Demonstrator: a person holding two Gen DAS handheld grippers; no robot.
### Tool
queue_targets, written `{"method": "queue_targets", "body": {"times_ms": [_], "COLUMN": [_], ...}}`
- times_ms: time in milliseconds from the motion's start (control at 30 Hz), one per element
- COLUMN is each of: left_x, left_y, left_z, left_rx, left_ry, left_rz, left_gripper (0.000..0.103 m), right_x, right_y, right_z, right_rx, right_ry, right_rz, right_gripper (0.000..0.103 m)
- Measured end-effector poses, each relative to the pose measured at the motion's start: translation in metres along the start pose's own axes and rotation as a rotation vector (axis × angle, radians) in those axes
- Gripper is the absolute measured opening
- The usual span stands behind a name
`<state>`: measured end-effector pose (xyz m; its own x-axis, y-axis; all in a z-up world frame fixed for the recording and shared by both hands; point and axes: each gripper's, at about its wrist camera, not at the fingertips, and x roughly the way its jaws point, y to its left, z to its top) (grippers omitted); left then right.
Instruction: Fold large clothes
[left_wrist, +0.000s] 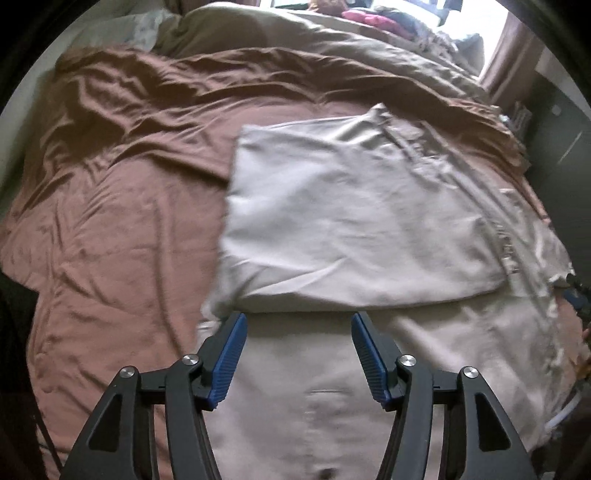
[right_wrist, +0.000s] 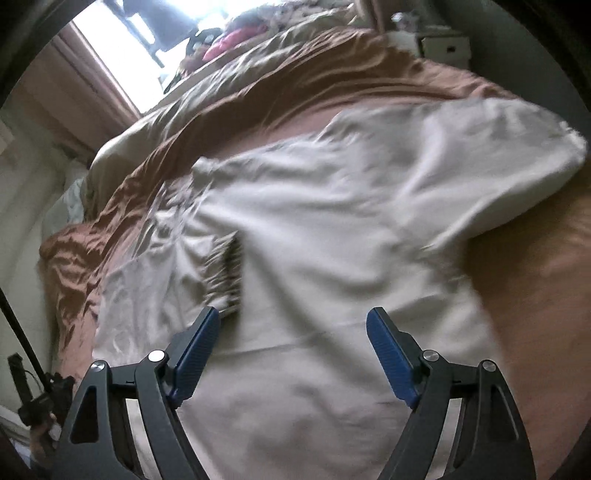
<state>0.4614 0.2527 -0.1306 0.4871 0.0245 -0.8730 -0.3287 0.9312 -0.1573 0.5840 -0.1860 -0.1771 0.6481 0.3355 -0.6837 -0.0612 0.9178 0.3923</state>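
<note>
A large pale beige garment (left_wrist: 354, 221) lies on the bed, its far part folded back over the near part, with a fold edge running across just beyond my left gripper (left_wrist: 298, 323). That gripper hovers above the lower layer, open, nothing between its blue pads. In the right wrist view the same garment (right_wrist: 332, 240) spreads out, blurred, with a gathered elastic band (right_wrist: 225, 273) near the left finger. My right gripper (right_wrist: 291, 321) is open above the cloth and holds nothing.
A rumpled brown bedspread (left_wrist: 122, 155) covers the bed under the garment. A tan duvet (left_wrist: 258, 33) and a pile of coloured clothes (left_wrist: 373, 16) lie at the far side by a bright window (right_wrist: 122, 40). Dark stand gear (right_wrist: 40, 391) sits at the left bed edge.
</note>
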Motion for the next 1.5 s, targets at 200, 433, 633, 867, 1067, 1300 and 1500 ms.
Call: {"method": "queue_targets", "body": {"times_ms": [200, 433, 633, 867, 1067, 1300, 1500], "left_x": [-0.007, -0.003, 0.015, 0.042, 0.066, 0.099, 0.124], "left_y": [-0.059, -0.128, -0.179, -0.229, -0.266, -0.29, -0.295], "left_z": [0.009, 0.016, 0.023, 0.027, 0.031, 0.037, 0.037], "left_rx": [0.044, 0.098, 0.131, 0.181, 0.231, 0.264, 0.27], "left_ry": [-0.034, -0.048, -0.047, -0.049, -0.042, -0.029, -0.011], "left_rz": [-0.043, -0.075, -0.085, -0.091, -0.092, -0.084, -0.084], "left_gripper": [0.075, 0.075, 0.075, 0.075, 0.075, 0.075, 0.075], "right_x": [-0.045, -0.072, -0.074, -0.056, -0.033, 0.001, 0.015], "right_y": [-0.052, -0.113, -0.16, -0.195, -0.217, -0.228, -0.233], "right_z": [0.003, 0.003, 0.007, 0.021, 0.038, 0.054, 0.067], "right_rx": [0.047, 0.129, 0.192, 0.243, 0.28, 0.295, 0.31], "right_ry": [-0.045, -0.075, -0.088, -0.083, -0.081, -0.062, -0.07], "right_rz": [-0.03, -0.028, -0.036, -0.033, -0.049, -0.075, -0.078], "right_gripper": [0.068, 0.051, 0.049, 0.043, 0.042, 0.034, 0.029]}}
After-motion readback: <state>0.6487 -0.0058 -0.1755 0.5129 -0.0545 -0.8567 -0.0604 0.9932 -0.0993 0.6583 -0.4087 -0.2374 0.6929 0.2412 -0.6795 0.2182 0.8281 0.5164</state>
